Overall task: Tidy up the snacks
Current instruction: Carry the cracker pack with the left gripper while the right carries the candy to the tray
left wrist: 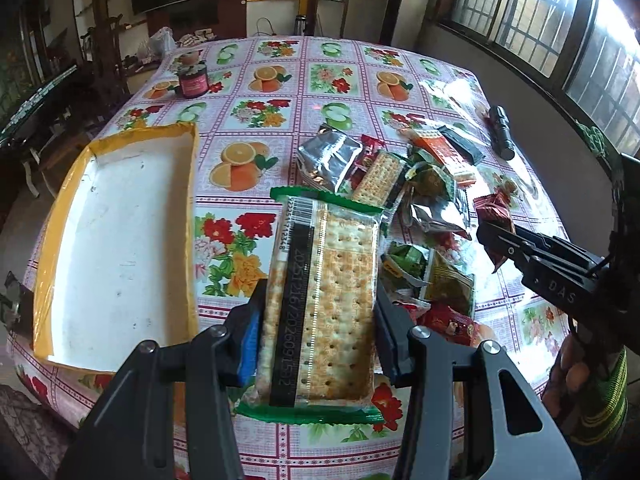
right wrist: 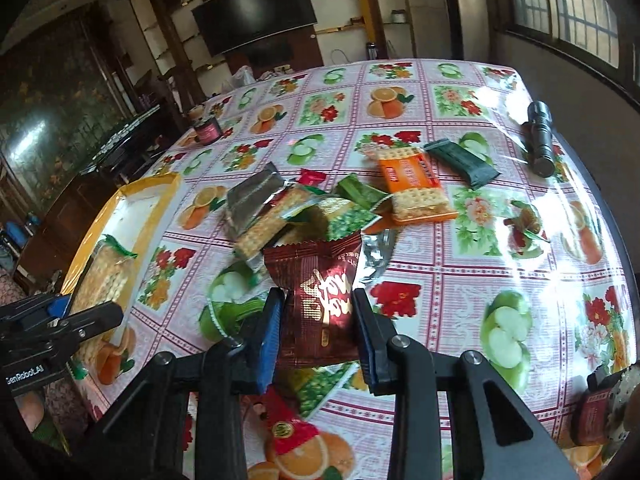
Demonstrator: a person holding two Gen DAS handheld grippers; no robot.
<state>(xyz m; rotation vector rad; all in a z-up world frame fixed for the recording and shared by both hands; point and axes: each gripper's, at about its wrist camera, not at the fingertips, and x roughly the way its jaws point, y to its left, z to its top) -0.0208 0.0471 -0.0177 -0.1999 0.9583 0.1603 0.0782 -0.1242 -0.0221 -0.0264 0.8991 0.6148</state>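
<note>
My left gripper (left wrist: 320, 300) is shut on a clear green-edged cracker pack (left wrist: 328, 240), held just right of the white tray with a yellow rim (left wrist: 120, 220). In the right wrist view the same pack (right wrist: 106, 276) hangs over the tray's rim (right wrist: 160, 184), with the left gripper (right wrist: 84, 308) at the lower left. My right gripper (right wrist: 318, 294) is shut on a dark red snack packet (right wrist: 316, 272), lifted above the pile of snacks (right wrist: 312, 208). From the left wrist the right gripper (left wrist: 486, 236) shows at the right with the red packet (left wrist: 494, 208) in its tips.
An orange cracker pack (right wrist: 416, 188) and a dark green packet (right wrist: 460, 160) lie beyond the pile. A black flashlight (right wrist: 540, 140) rests near the right table edge. A pink-labelled jar (left wrist: 194, 82) stands at the far left. A hand (left wrist: 576, 368) holds the right gripper.
</note>
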